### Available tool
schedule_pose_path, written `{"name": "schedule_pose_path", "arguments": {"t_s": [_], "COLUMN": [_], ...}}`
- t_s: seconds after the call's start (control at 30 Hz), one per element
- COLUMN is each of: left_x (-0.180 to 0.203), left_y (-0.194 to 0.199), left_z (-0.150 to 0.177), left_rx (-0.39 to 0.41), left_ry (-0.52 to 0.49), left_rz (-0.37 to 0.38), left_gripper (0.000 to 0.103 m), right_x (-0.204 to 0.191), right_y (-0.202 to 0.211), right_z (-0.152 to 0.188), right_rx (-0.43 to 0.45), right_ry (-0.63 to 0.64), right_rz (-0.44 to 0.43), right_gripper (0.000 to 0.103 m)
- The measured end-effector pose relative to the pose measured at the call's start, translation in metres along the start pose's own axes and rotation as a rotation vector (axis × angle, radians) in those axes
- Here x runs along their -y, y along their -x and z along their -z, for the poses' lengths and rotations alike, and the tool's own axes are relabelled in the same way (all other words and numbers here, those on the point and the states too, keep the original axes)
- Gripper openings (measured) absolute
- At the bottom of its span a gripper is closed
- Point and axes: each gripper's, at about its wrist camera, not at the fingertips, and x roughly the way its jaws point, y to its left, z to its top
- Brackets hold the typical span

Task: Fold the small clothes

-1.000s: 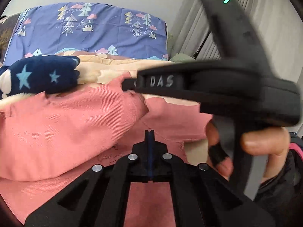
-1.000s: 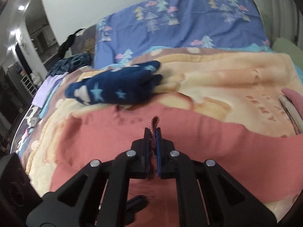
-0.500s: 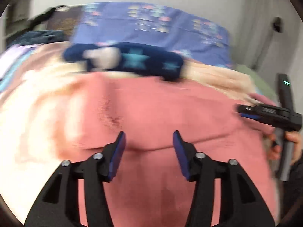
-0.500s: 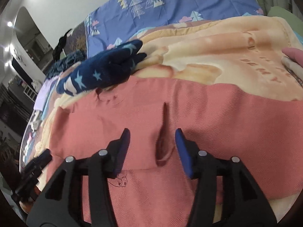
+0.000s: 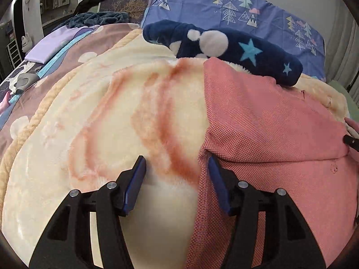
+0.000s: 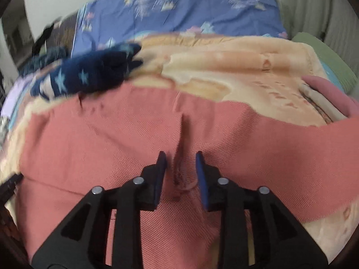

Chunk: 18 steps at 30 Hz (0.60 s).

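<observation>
A salmon-pink woven garment [image 5: 269,130] lies folded on a cream fleece blanket [image 5: 107,121]. My left gripper [image 5: 177,168] is open and empty, low over the blanket at the garment's left edge, its right finger touching that edge. In the right wrist view the pink garment [image 6: 112,139] fills the foreground, with a raised pinched crease [image 6: 180,154] standing between the jaws. My right gripper [image 6: 180,168] is open around that crease and does not hold it.
A navy star-print fleece item [image 5: 224,47] lies beyond the garment, and also shows in the right wrist view [image 6: 89,76]. A blue tree-print pillow [image 5: 235,6] is at the back. A folded pink item [image 6: 325,94] lies at the right. A purple patterned sheet [image 5: 56,51] lies to the left.
Both grippers have opened and let go of the pink cloth. The left gripper has swung left to the garment's left edge. The right gripper stays over the crease it released.
</observation>
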Motion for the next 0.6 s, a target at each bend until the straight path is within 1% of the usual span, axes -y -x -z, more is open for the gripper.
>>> {"name": "schedule_pose_path", "arguments": {"t_s": [0.03,0.07,0.1,0.13,0.17,0.2,0.23,0.3,0.37,0.4,0.43,0.47,0.53,0.57,0.6], "left_x": [-0.002,-0.002,0.002,0.004,0.011,0.015,0.017,0.019,0.012,0.008,0.005,0.002,-0.002,-0.003,-0.003], "left_y": [0.001,0.005,0.01,0.013,0.011,0.009,0.004,-0.013,-0.033,-0.041,-0.05,-0.059,-0.075,-0.082,-0.086], "left_z": [-0.003,-0.003,-0.004,-0.007,-0.011,-0.014,-0.017,-0.025,-0.036,-0.043,-0.052,-0.062,-0.079,-0.087,-0.094], "left_rx": [0.013,0.03,0.048,0.064,0.069,0.069,0.061,0.013,-0.038,-0.052,-0.066,-0.077,-0.09,-0.095,-0.089], "left_ry": [0.006,0.007,0.001,-0.011,-0.02,-0.029,-0.035,-0.031,0.022,0.056,0.089,0.114,0.17,0.194,0.197], "left_rz": [0.011,0.025,0.055,0.102,0.12,0.127,0.13,0.142,0.198,0.242,0.298,0.334,0.339,0.349,0.361], "left_gripper": [0.055,0.044,0.033,0.032,0.032,0.032,0.032,0.036,0.039,0.045,0.047,0.05,0.049,0.036,0.003], "right_x": [0.0,-0.002,-0.012,-0.024,-0.03,-0.045,-0.053,-0.063,-0.063,-0.06,-0.057,-0.058,-0.057,-0.056,-0.054], "right_y": [0.013,0.021,0.03,0.035,0.037,0.033,0.028,0.004,-0.03,-0.036,-0.037,-0.034,-0.033,-0.034,-0.034], "right_z": [0.002,0.003,0.005,0.007,0.009,0.014,0.016,0.025,0.04,0.045,0.047,0.046,0.046,0.047,0.047], "right_rx": [0.04,0.055,0.066,0.066,0.061,0.028,0.009,-0.047,-0.117,-0.092,-0.063,-0.058,-0.051,-0.049,-0.049], "right_ry": [-0.025,-0.022,0.006,0.043,0.065,0.111,0.129,0.145,0.119,0.108,0.1,0.101,0.104,0.099,0.093], "right_rz": [-0.056,-0.108,-0.181,-0.234,-0.258,-0.284,-0.28,-0.238,-0.202,-0.217,-0.228,-0.228,-0.229,-0.234,-0.241], "right_gripper": [0.03,0.026,0.024,0.024,0.024,0.024,0.024,0.025,0.025,0.026,0.026,0.026,0.026,0.026,0.027]}}
